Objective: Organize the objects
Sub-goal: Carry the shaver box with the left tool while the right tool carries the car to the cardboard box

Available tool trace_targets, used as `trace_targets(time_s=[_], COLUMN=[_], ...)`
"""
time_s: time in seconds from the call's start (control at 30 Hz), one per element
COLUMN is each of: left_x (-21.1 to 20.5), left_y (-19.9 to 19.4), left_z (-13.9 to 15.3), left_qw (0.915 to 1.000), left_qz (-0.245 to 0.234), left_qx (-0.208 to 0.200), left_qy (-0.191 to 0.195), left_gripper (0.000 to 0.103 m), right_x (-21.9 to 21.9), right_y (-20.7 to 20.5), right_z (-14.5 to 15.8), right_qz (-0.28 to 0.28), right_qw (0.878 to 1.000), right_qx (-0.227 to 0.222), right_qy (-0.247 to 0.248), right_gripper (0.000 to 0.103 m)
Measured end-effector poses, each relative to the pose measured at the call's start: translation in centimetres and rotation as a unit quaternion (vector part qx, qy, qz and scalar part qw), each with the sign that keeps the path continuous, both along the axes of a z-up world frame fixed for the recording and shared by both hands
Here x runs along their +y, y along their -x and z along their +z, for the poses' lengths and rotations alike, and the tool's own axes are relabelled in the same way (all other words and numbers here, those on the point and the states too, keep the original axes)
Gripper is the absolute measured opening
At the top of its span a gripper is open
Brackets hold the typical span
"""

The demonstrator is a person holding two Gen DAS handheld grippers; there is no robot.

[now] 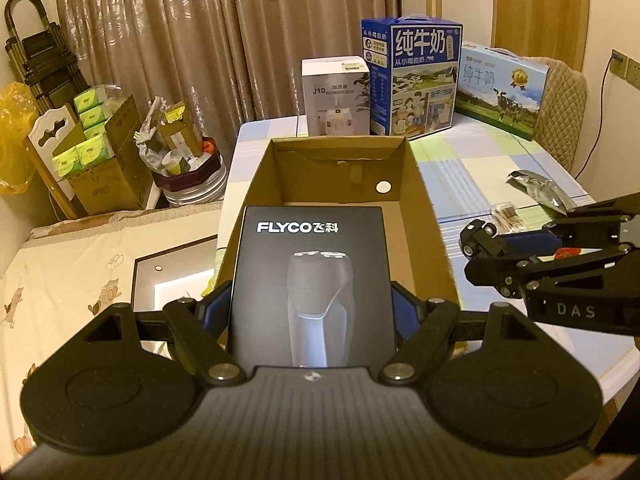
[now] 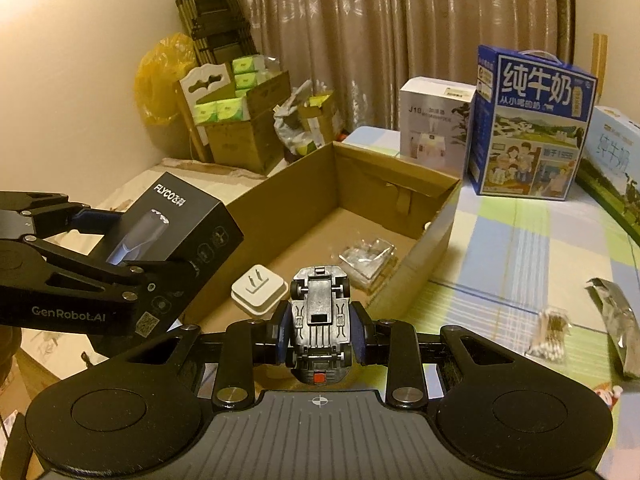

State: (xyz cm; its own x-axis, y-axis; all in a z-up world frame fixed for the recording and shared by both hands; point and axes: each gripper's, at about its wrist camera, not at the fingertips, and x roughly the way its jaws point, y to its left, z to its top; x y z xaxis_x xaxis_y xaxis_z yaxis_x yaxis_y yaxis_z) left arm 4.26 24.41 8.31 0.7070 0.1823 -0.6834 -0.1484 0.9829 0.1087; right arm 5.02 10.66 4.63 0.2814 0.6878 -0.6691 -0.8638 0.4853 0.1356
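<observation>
My left gripper [image 1: 311, 305] is shut on a black FLYCO shaver box [image 1: 312, 276], its blue pads pressed on both long sides. It holds the box over the near end of an open brown cardboard box [image 1: 412, 184] on the table. The right wrist view shows that shaver box [image 2: 180, 216] at the carton's left wall. My right gripper [image 2: 320, 334] is shut on a silver toy car [image 2: 320, 312], belly up, above the cardboard box's [image 2: 424, 248] near corner. Inside lie a white plug adapter [image 2: 259, 290] and a clear plastic packet [image 2: 366, 256]. In the left wrist view the right gripper [image 1: 474, 246] comes in from the right.
Behind the carton stand a white humidifier box [image 1: 336, 96] and two milk cartons [image 1: 412, 80]. A cotton swab packet [image 2: 548, 334] and a silver foil bag [image 2: 618, 316] lie on the checked tablecloth [image 2: 512, 240] at right. Boxes, bags and a folded trolley crowd the left by the curtain.
</observation>
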Motion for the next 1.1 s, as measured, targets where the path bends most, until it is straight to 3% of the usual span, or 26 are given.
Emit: trace_targets(time_s=[0.5, 1.1], left_x=[2.5, 2.5], left_y=[-2.9, -6.0], left_z=[0.6, -1.0], left_qw=[0.9999, 0.9994], left_qz=[-0.01, -0.027], left_qx=[0.002, 0.019], left_qy=[0.003, 0.004], left_gripper=[0.076, 0.076], right_x=[2.4, 3.6], right_y=[-1.7, -3.1], right_z=[0.1, -1.2], right_qz=[0.003, 0.005], right_qw=[1.0, 1.0], right_qx=[0.003, 0.017], right_qy=[0.006, 0.018], right_gripper=[0.028, 0.028])
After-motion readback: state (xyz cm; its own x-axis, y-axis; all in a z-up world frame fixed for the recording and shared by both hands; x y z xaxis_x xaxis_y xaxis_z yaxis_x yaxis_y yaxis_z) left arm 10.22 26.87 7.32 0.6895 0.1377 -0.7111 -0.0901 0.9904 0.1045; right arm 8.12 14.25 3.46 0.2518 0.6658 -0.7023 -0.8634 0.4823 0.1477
